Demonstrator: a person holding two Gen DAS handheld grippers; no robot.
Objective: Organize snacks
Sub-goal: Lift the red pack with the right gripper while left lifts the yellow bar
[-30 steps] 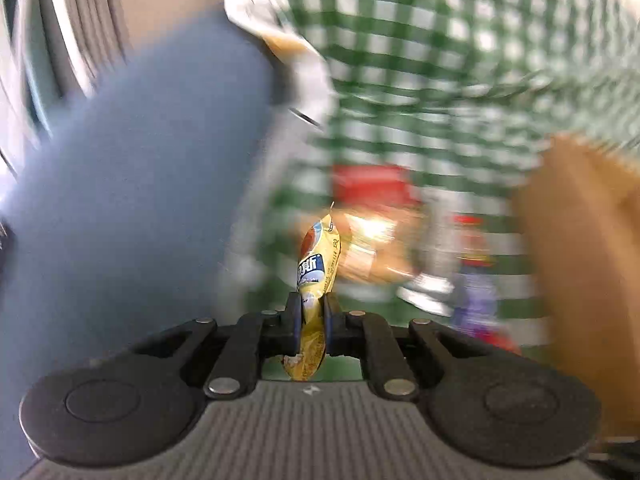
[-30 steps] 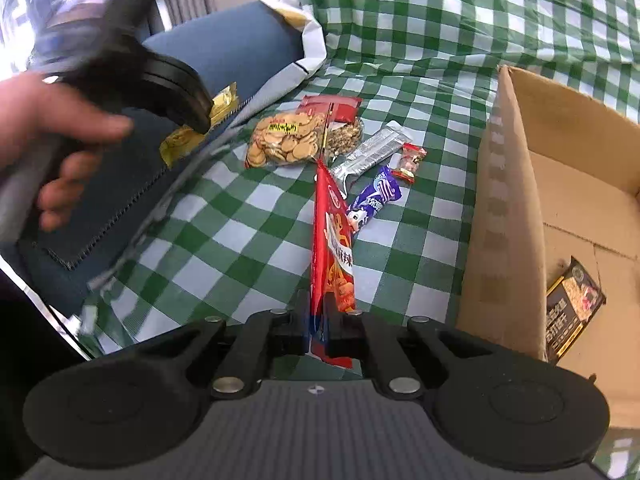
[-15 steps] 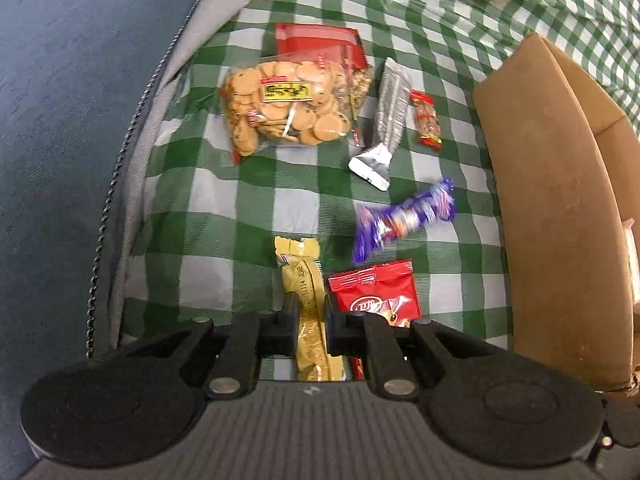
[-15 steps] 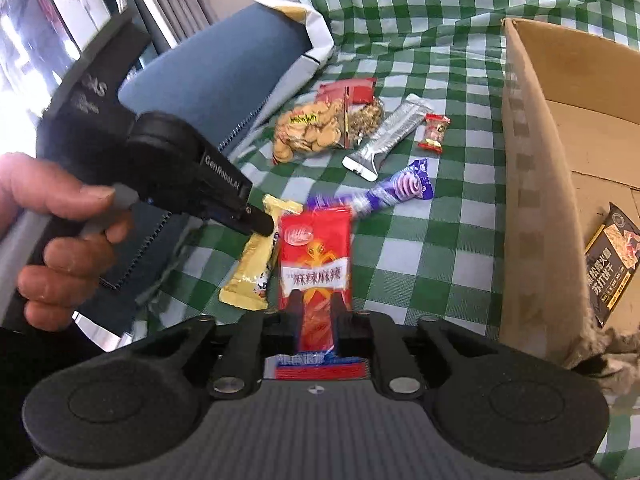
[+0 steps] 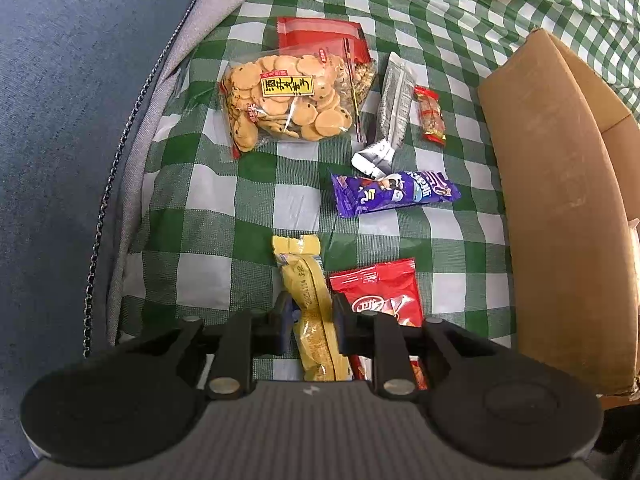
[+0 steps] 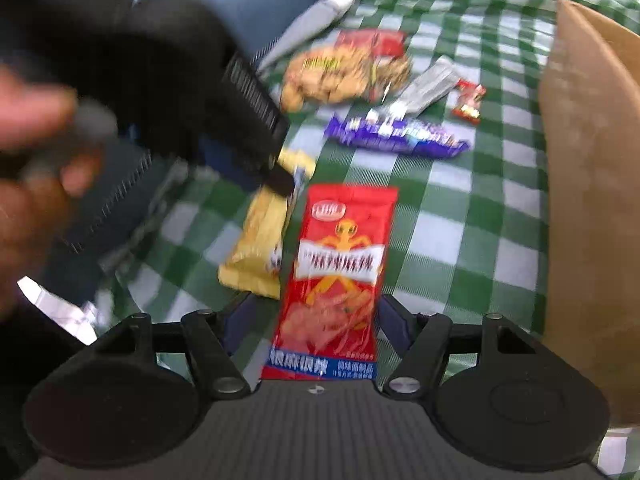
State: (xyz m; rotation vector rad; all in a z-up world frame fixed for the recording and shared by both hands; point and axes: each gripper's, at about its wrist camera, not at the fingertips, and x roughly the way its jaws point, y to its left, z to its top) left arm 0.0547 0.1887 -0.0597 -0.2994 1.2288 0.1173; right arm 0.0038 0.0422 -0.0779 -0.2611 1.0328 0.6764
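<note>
Yellow pkt (image 5: 310, 308) lies flat on the green check cloth (image 5: 208, 216), long axis running straight out from the left gripper (image 5: 308, 318); its near part sits btwn the jaws, which are opening, narrow gap, pads just off it. Beside it to the right, red pkt (image 6: 334, 280) lies parallel, lengthwise btwn the right gripper (image 6: 316, 316) jaws, opening wide, not touching. Only the right view shows the hand (image 6: 28, 148) on the left tool. Cardboard box (image 5: 560, 200) far right.
</note>
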